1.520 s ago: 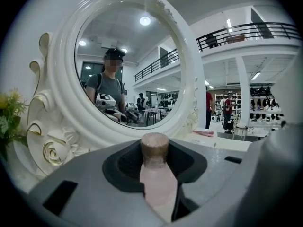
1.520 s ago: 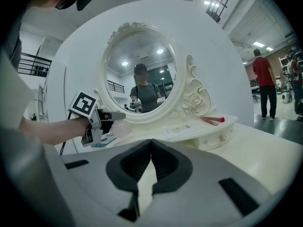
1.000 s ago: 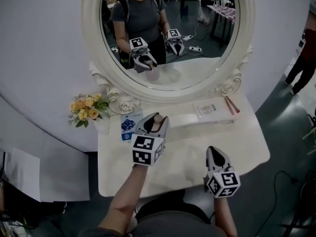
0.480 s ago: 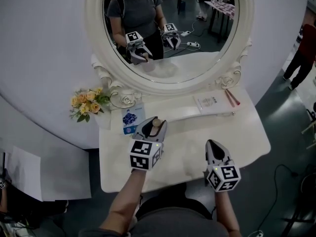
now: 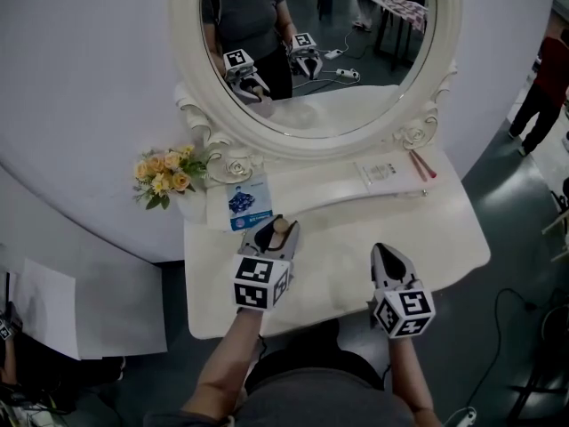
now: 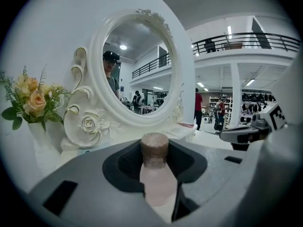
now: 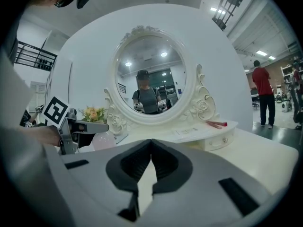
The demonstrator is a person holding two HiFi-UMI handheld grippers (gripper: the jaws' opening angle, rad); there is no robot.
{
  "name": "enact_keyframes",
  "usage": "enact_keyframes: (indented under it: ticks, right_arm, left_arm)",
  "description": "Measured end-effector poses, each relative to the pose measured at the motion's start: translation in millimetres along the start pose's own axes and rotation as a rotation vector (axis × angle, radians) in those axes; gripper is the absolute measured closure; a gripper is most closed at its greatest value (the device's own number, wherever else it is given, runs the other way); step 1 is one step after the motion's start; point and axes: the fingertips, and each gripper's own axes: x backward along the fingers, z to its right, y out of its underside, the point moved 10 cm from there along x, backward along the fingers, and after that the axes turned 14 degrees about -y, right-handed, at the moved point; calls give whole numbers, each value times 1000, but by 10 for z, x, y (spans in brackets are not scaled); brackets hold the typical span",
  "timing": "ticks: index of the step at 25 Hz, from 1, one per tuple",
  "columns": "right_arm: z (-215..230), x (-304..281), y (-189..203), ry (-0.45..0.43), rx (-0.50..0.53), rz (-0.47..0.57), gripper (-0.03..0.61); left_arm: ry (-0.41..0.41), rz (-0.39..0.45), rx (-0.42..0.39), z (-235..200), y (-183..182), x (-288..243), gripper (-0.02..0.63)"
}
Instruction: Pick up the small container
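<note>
step: grasp looks made; lift is the part in hand
container (image 6: 154, 171): small pink bottle with a brown cap, upright between the left gripper's fingers, over the near-left part of the desk (image 5: 436, 238)
left gripper (image 5: 272, 235): fingers pinching the container's body, cap poking up past them
right gripper (image 7: 151, 160): fingers pressed together, nothing between them, hanging over the desk's near-right side, well apart from the container
desk contact: cannot tell whether the bottle's base is clear of the desk
next move: probably a straight rise, with a steady pinch and the bottle upright; the rounded body looks smooth and may slip if the pinch slackens
clearance: card (image 5: 242, 205) and flowers (image 5: 169, 172) sit near, behind and left; go up, not forward
</note>
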Motion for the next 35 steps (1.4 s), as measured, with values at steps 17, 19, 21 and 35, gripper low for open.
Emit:
enact_keyframes:
  ticks: [17,19,21,35]
  right_arm:
    - [-253,37,77,36,12,-14,574]
    - [-268,48,74,43,11,-10,574]
    - [-287,53,65,51,17,-7,575]
    - [-456,42,47,70,53,-13,575]
  left_arm:
    - [13,-25,7,-162,221,225,480]
    - [18,-22,7,-165,225,234,480]
    - [22,-20,6,-175,227,241,480]
    - [52,-23,6,-264,287,333,480]
